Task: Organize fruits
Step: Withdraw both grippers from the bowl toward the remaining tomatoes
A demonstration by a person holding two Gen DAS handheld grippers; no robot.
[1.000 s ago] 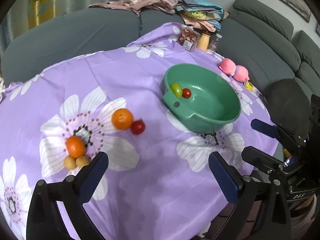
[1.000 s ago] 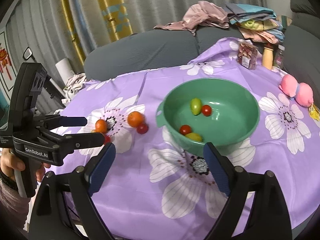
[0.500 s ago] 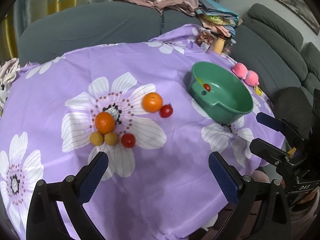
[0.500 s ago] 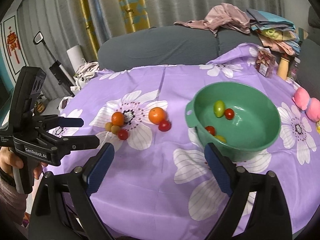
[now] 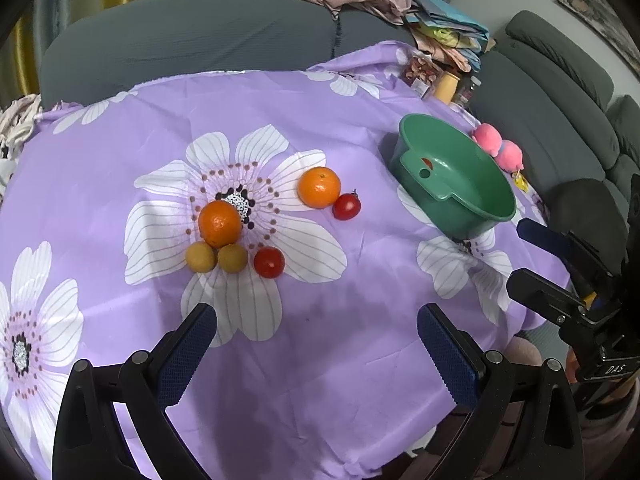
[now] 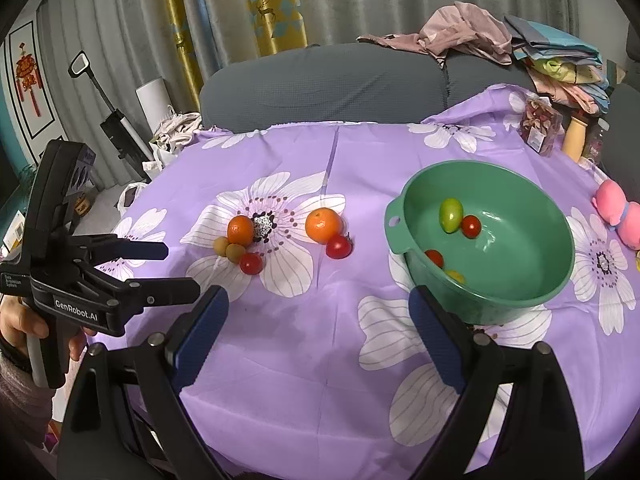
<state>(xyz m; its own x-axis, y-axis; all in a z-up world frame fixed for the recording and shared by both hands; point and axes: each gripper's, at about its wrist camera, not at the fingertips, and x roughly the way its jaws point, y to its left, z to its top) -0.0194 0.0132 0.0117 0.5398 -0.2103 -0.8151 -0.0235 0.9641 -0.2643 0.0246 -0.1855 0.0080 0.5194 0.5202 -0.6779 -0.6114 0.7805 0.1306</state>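
On the purple flowered cloth lie two oranges [image 5: 219, 223] [image 5: 319, 187], two small yellow-brown fruits [image 5: 200, 256], and two red tomatoes [image 5: 269, 262] [image 5: 346, 206]. To their right stands a green bowl [image 6: 532, 304] holding a green tomato [image 6: 451, 214], red tomatoes [image 6: 471, 225] and a yellow fruit. My left gripper [image 5: 316, 344] hovers open over the cloth's near part, short of the fruit cluster. My right gripper [image 6: 318, 330] is open too, empty, near the bowl's front. The left gripper [image 6: 176, 268] also shows in the right wrist view, held by a hand.
A grey sofa [image 6: 328, 80] with piled clothes [image 6: 464, 32] curves behind the table. A snack packet [image 6: 540, 126], a yellow bottle [image 6: 576, 138] and a pink plush toy [image 6: 618, 210] sit at the cloth's far right. Bare cloth lies between the fruit and the grippers.
Both views have swung left: the fruit cluster now sits nearer the middle and the bowl farther right. Both grippers stay open and empty.
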